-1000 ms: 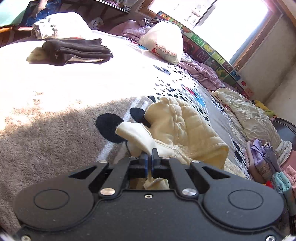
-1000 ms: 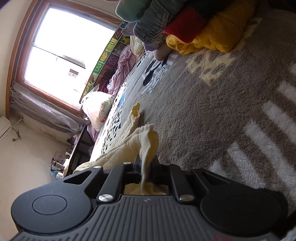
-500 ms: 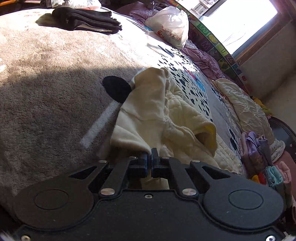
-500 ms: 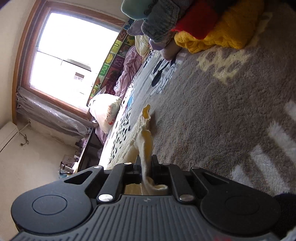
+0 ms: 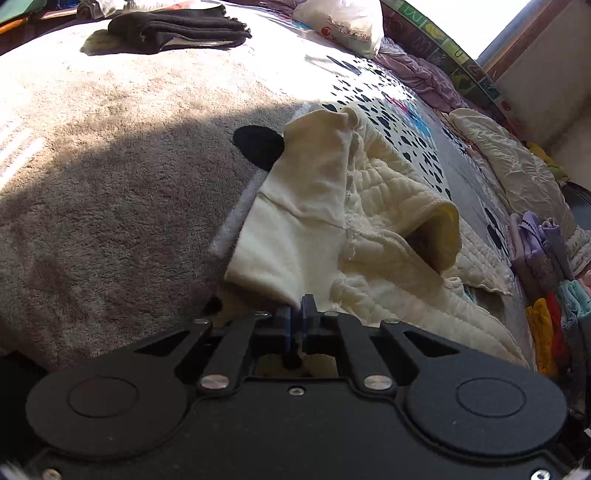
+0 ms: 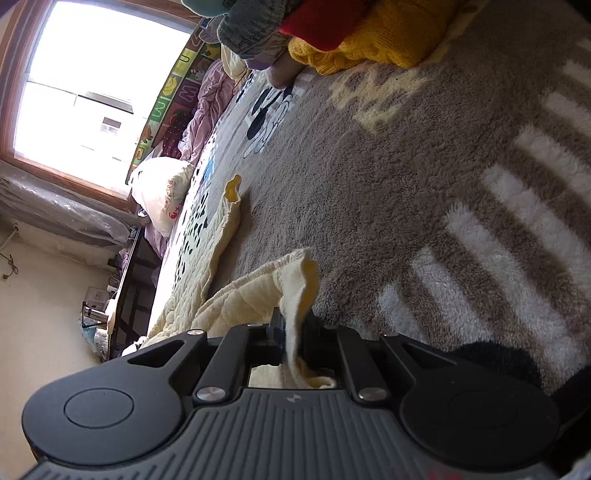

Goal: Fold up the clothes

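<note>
Cloth, soft and pale yellow, lies spread on the fuzzy gray blanket (image 5: 110, 206): it is a quilted garment (image 5: 373, 206) right ahead of both sets of fingers. The left gripper (image 5: 296, 314) has its two fingers pressed tight together, pinching a smooth corner of the garment that lies folded over the quilted part. The right gripper (image 6: 293, 326) is squeezed closed on another edge of the garment (image 6: 258, 291), and the cloth runs between its fingers and bunches up behind them. Far ahead of the left fingers sits a folded dark cloth (image 5: 177, 27), and off to their right a stack of colorful folded clothes (image 5: 546, 295). A white bag (image 6: 162, 192) with red print lies far ahead of the right fingers; its words are too small to read. A mat with big letters (image 6: 173, 85) leans under the window, showing an M.
</note>
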Available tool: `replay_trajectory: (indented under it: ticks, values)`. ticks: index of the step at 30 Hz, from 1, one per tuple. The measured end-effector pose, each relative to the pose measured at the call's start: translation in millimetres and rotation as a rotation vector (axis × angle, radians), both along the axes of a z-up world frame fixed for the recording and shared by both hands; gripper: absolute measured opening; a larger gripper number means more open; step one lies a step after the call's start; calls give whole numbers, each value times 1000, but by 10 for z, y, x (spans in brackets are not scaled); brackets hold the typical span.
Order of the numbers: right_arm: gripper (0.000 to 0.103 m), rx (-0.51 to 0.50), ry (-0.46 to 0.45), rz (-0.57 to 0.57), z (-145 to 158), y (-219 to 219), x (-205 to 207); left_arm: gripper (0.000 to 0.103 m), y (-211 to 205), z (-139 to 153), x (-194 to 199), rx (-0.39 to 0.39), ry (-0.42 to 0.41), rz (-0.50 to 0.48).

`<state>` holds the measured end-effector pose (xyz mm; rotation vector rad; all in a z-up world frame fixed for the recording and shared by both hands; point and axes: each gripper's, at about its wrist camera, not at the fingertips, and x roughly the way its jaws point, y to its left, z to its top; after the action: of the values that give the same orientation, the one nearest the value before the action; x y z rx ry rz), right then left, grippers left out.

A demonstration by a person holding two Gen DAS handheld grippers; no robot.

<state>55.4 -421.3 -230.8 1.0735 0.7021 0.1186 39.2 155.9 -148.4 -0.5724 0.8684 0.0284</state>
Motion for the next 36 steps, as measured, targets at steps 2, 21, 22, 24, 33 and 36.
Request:
replay_trajectory:
  ticks: [2, 21, 22, 24, 33, 36]
  values:
    - [11, 7, 8, -10, -9, -43, -17, 8, 32, -51, -8, -20, 16, 15]
    - [59, -252, -168, 67, 398, 264, 34, 17, -414, 424, -114, 103, -170, 24]
    - [59, -222, -155, 114, 347, 353, 94, 20, -503, 396, -77, 103, -179, -15]
    - [58, -228, -93, 170, 249, 484, 159, 26, -631, 161, 81, 106, -55, -93]
    - [9, -232, -14, 86, 158, 272, 47, 26, -212, 311, -52, 172, 42, 115]
    - [11, -284, -24, 75, 199, 284, 33, 32, -27, 521, -66, 130, -4, 167]
